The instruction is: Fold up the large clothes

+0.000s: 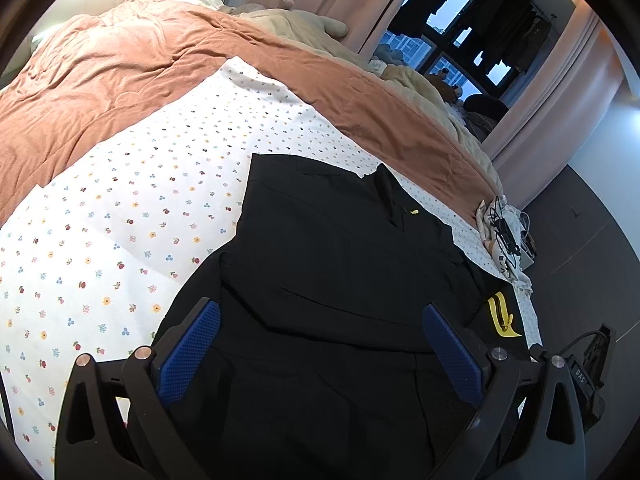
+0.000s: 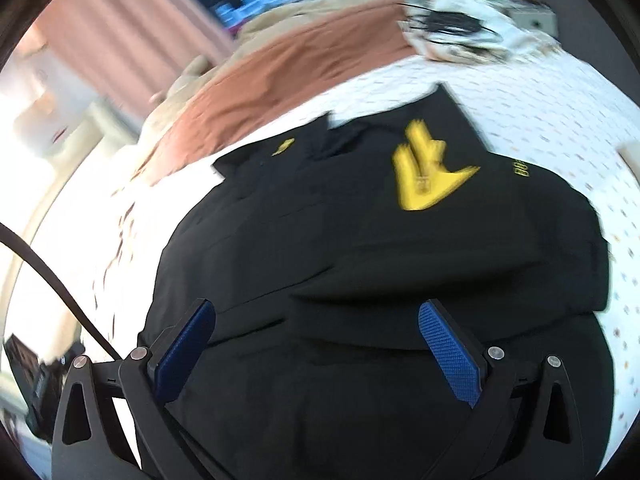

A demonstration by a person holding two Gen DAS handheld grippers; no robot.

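Daylight from a window behind pink curtains fell across a bed whose flowered sheet [image 1: 132, 216] carried everything. Nearest the cameras, both tools hung over the near edge of the bed with nothing between their blue pads: the left gripper [image 1: 320, 344] stood with its jaws wide apart above the lower part of the black garment [image 1: 320, 248], and the right gripper [image 2: 316, 344] was equally spread, gripping nothing, its picture smeared with motion. The garment lay along the near edge, partly folded, with one layer lapped over another in soft ridges; a yellow emblem [image 2: 424, 176] showed on its right half and a small yellow mark [image 1: 414, 212] sat by the collar. Since neither tool pinned the cloth, the lapped layer could probably have slid or sprung back, and a pinch taken while the right hand moved fast might have caught only the top layer, or the sheet as well, dragging the whole stack askew. The part nearest the edge looked liable to slip off the bed if it were tugged toward the person. Farther back, at the right-hand end of the bed, a pale bundle with black cables [image 1: 506, 236] lay close to the garment's far corner; a wide swing of a sleeve could have snagged it. Beyond that, a rust-coloured quilt [image 1: 120, 80] was bunched along the far side, well clear of the work.
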